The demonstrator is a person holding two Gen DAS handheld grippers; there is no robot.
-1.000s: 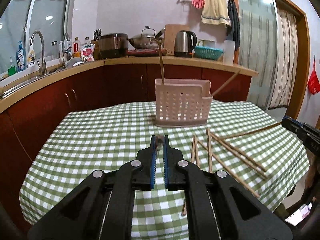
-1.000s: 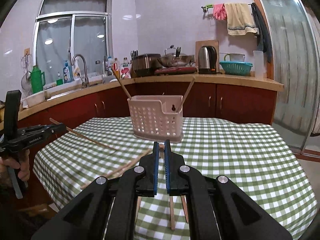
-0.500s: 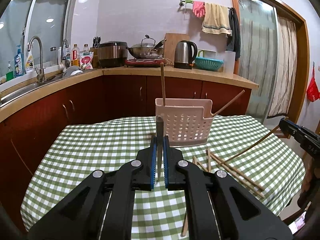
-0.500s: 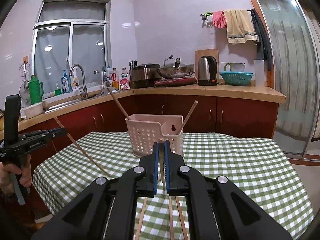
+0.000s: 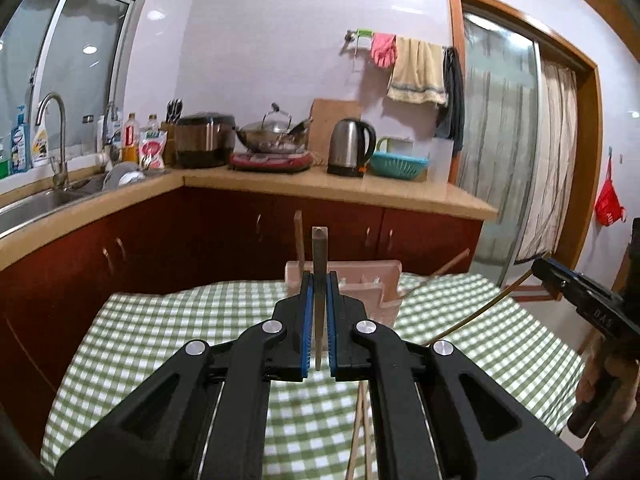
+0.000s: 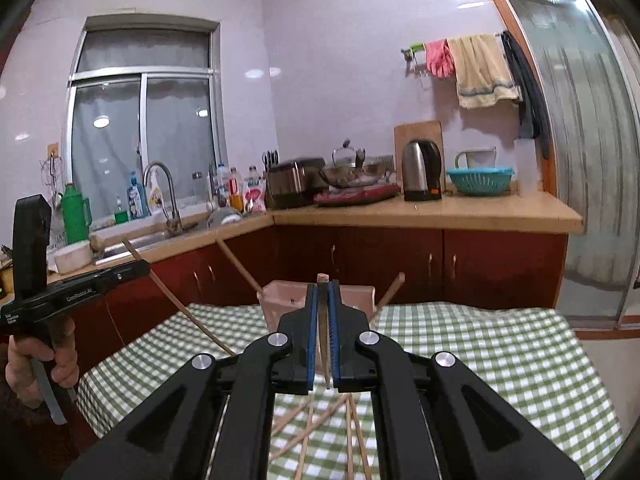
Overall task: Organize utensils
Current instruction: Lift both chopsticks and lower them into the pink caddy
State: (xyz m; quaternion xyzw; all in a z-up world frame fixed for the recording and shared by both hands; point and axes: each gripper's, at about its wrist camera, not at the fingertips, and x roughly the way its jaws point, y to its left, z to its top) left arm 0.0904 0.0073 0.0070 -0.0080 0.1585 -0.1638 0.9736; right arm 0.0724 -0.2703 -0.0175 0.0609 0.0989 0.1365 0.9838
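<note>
Now I have one wooden chopstick (image 5: 320, 264) pinched in my left gripper (image 5: 319, 292) and another (image 6: 323, 322) in my right gripper (image 6: 322, 300), both above the pink utensil basket (image 5: 368, 284). Light, stiff, slippery; gripped mid-shaft, they may pivot.

Lilac tiled wall (image 6: 340, 80), window (image 6: 144, 136), red cabinets (image 5: 240, 232), wooden counter (image 6: 440, 212)

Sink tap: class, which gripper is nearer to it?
Left. The left gripper sits at the table edge toward the tap; the right gripper sits toward the door.
</note>
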